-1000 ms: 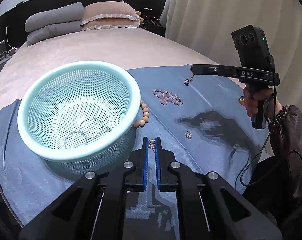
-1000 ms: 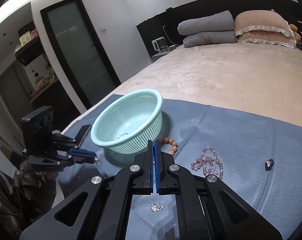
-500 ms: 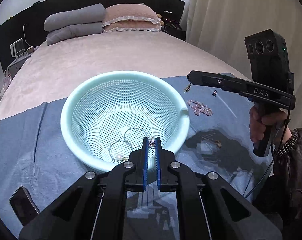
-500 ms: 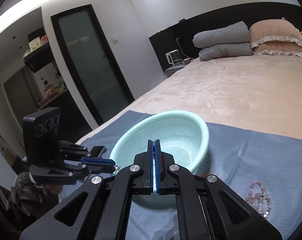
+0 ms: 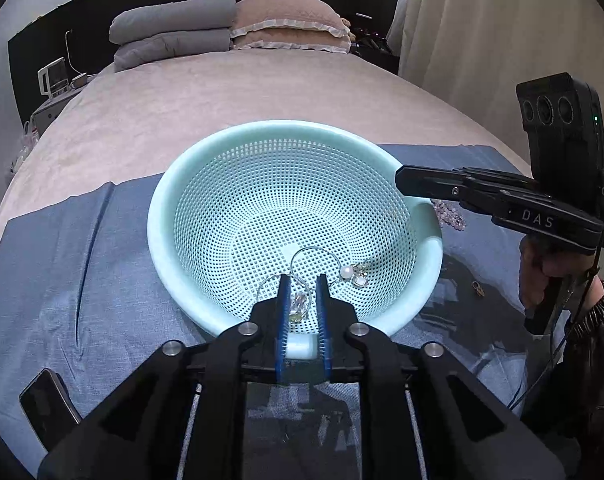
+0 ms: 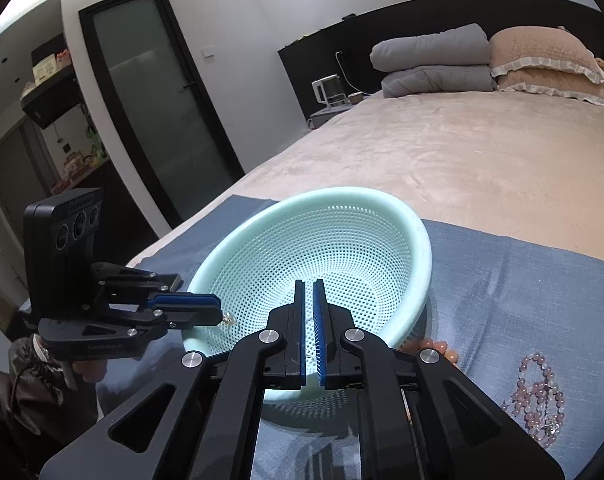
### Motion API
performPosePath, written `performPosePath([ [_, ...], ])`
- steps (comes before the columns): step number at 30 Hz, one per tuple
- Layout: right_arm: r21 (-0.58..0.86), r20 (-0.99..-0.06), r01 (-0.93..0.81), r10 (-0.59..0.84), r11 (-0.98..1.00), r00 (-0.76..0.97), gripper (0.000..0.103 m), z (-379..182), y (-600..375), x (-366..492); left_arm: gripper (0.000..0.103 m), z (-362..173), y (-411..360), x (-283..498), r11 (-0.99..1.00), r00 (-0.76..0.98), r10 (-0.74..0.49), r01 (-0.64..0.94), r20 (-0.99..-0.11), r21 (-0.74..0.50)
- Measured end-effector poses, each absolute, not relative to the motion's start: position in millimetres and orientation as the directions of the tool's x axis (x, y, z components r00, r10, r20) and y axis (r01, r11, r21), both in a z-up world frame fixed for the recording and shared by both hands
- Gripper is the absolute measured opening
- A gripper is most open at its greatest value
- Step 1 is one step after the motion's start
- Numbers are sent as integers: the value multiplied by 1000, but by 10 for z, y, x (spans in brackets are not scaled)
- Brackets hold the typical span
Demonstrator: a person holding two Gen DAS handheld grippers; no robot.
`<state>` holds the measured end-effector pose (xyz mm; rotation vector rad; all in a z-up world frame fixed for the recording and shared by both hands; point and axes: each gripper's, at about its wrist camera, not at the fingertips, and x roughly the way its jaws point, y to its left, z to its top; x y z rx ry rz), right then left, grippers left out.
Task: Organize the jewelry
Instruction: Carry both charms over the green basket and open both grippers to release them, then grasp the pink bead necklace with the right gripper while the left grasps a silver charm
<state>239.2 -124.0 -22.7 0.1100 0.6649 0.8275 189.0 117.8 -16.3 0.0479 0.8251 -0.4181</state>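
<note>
A mint green perforated basket stands on a blue cloth on the bed; it also shows in the right wrist view. My left gripper is open over the basket's near rim, and a small silver jewel is between its fingers, just let go. Pearl hoop earrings lie in the basket. My right gripper is slightly open and empty above the basket; it also shows in the left wrist view.
A pink bead bracelet and a tan bead bracelet lie on the cloth right of the basket. A small earring lies on the cloth. A phone sits at the cloth's near left. Pillows are at the far end.
Both grippers moved over the basket. My left gripper opened and released the silver jewel. My right gripper opened slightly and its small piece is no longer at its tip.
</note>
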Motion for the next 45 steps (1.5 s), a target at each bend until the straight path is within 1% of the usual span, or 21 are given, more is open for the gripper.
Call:
performPosePath([
  [1,336,-502,-640,706,692,500,7,-212,-1268,2384,39,-138,1199,1882,922,616,-340,367,-710,-123],
  [2,328,-499,-634,698,700,514,15,-196,-1298,2359,61,-112,1219,1843,927,632,-335,355,-699,-123],
  [3,317,-495,-626,687,713,532,39,-176,-1341,2327,75,-78,1238,1806,930,650,-332,348,-683,-122],
  [4,306,-485,-617,677,725,554,50,-151,-1408,2300,78,-43,1245,1753,932,667,-331,342,-667,-120],
  [5,295,-471,-615,672,731,572,65,-128,-1479,2276,80,-5,1245,1704,932,680,-332,342,-654,-118],
  [7,282,-460,-605,658,745,596,73,-77,-1634,2235,93,55,1215,1616,933,697,-327,344,-638,-102],
  [8,282,-457,-594,650,754,607,87,-55,-1723,2222,97,77,1187,1564,935,708,-322,343,-629,-92],
  [9,279,-449,-583,640,763,623,90,-40,-1817,2202,97,90,1155,1509,932,714,-326,351,-620,-86],
  [12,258,-452,-519,577,815,680,90,-36,-2098,2195,97,88,990,1355,910,699,-365,407,-615,-77],
  [14,261,-487,-471,536,843,689,90,-93,-2266,2229,97,57,827,1271,889,681,-396,453,-616,-71],
  [17,242,-621,-443,488,863,613,90,-224,-2425,2321,97,-15,532,1132,838,641,-452,544,-620,-48],
  [18,215,-644,-438,463,873,609,90,-268,-2480,2307,97,-41,434,1106,820,631,-464,571,-622,-32],
  [20,163,-651,-438,430,884,625,90,-324,-2585,2256,97,-111,204,1052,792,613,-470,611,-636,4],
  [23,183,-657,-426,433,886,617,89,-406,-2780,2235,97,-225,-70,1040,754,575,-493,657,-653,10],
  [26,216,-667,-414,444,884,599,65,-457,-2930,2271,97,-375,-281,1138,763,564,-481,646,-671,-3],
  [29,215,-673,-423,448,880,589,63,-514,-2954,2281,97,-514,-410,1190,749,517,-507,660,-690,-56],
  [31,189,-690,-444,440,876,575,56,-561,-2898,2293,97,-566,-499,1224,744,517,-498,667,-696,-37],
  [33,125,-707,-468,409,875,577,44,-599,-2803,2290,95,-574,-569,1244,728,509,-515,684,-689,-38],
  [36,32,-740,-496,354,868,572,34,-691,-2656,2320,92,-589,-675,1279,706,506,-521,708,-687,-13],
  [41,-22,-768,-534,328,845,550,25,-824,-2495,2371,84,-654,-821,1331,663,481,-535,749,-695,8],
  [45,-37,-782,-534,308,844,541,25,-888,-2446,2432,78,-708,-911,1368,644,469,-541,765,-698,15],
])
